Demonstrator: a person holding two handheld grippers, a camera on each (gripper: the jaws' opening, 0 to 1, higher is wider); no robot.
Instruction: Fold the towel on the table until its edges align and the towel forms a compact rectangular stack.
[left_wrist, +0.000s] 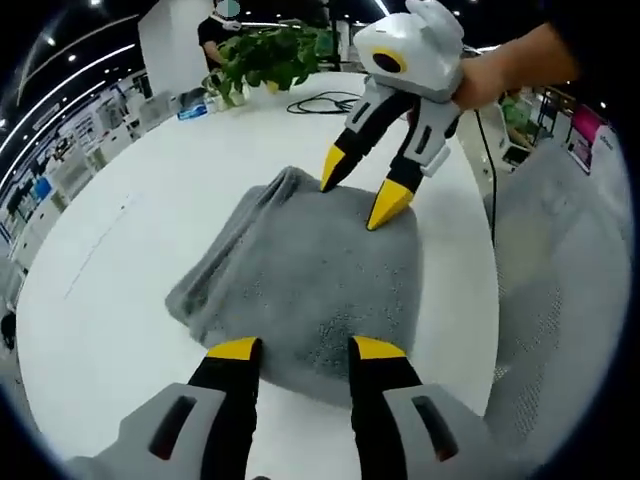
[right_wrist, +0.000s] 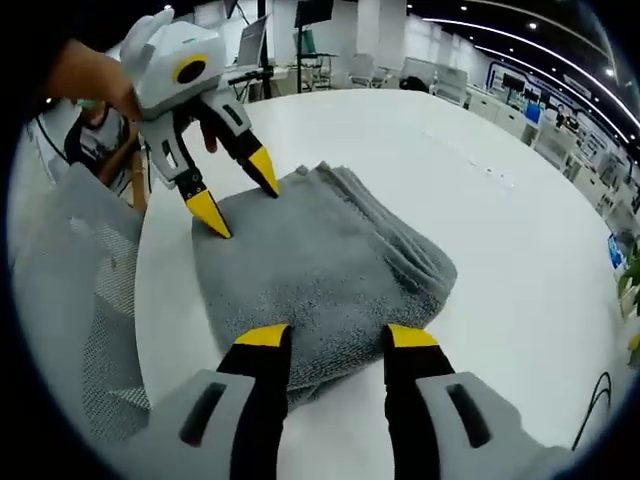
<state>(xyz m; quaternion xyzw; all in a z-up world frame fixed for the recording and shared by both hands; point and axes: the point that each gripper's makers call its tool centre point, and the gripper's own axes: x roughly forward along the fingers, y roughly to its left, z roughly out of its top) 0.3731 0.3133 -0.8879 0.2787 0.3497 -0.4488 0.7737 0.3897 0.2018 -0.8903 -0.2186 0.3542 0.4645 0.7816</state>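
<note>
A grey towel lies folded into a thick, roughly rectangular stack on the round white table. My left gripper is open, its yellow tips over the towel's near edge with nothing between them. My right gripper comes in from the far side, open, its tips resting on or just above the towel's far edge. In the right gripper view the same towel lies ahead, my right gripper open over its near edge, and my left gripper open at the far edge.
A potted green plant and a black cable sit at the table's far side. A grey mesh chair stands beside the table; the chair is also on the left. A person's hand holds the right gripper.
</note>
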